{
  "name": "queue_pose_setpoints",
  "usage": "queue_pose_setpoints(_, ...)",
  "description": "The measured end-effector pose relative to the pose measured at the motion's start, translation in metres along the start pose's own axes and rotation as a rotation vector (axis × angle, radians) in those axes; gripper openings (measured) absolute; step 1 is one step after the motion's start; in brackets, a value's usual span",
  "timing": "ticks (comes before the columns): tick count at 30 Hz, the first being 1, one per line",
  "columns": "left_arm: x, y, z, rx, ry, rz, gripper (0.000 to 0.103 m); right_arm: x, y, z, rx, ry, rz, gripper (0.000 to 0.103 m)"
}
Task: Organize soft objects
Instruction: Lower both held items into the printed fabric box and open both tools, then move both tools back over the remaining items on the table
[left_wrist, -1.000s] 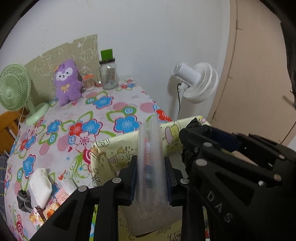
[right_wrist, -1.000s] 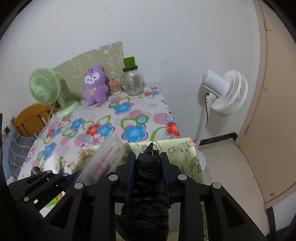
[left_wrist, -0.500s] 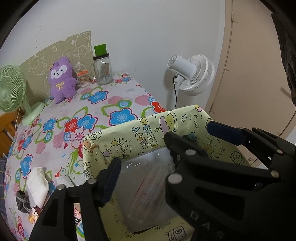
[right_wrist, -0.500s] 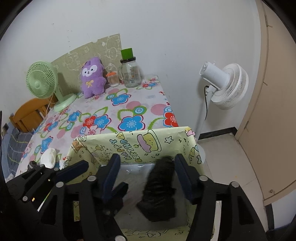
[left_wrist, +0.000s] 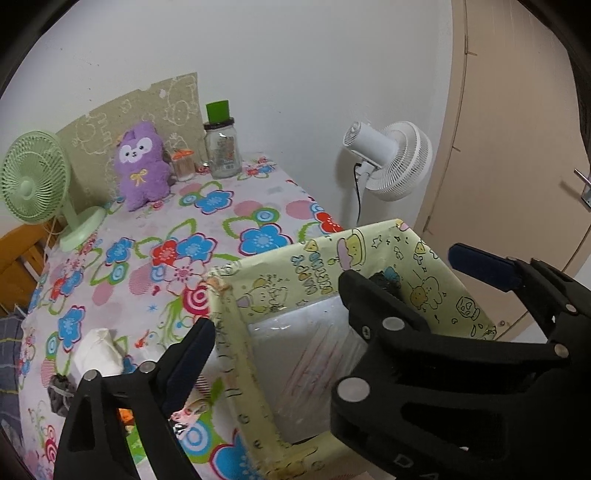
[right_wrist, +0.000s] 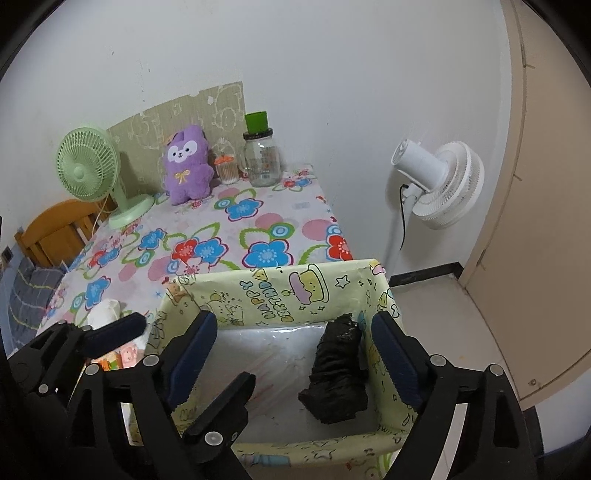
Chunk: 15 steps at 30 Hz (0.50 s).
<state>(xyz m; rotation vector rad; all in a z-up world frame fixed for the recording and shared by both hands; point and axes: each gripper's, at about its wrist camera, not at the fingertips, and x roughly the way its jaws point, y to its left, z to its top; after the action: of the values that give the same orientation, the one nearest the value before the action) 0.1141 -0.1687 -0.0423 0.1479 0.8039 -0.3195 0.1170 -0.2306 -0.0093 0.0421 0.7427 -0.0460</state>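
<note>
Above the box (right_wrist: 280, 295), we see both the left gripper (left_wrist: 277, 306) and right gripper (right_wrist: 295, 332) just opened and released, the clear pack (left_wrist: 314, 369) and black bundle (right_wrist: 336, 373) lying inside.

Surface: floral-clothed table (right_wrist: 258, 221)
On it: green fan (right_wrist: 92, 166), purple plush (right_wrist: 186, 164), glass jar (right_wrist: 262, 155), tissue pack (left_wrist: 98, 350), yellow box (right_wrist: 280, 295)

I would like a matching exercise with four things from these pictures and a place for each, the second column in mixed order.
Things:
1. black bundle
2. purple plush toy
3. white fan
4. green fan

Places:
A. on the floor, beside the table
B. inside the yellow box
C. far end of the table, next to the glass jar
D. table's far left corner

Pairs: 1-B, 2-C, 3-A, 4-D
</note>
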Motion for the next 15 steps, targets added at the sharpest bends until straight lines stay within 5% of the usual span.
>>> queue_pose_setpoints(15, -0.042, 0.025, -0.006, 0.02, -0.057, 0.014, 0.097, -0.038, 0.038, 0.0, -0.024, -0.063, -0.019, 0.091)
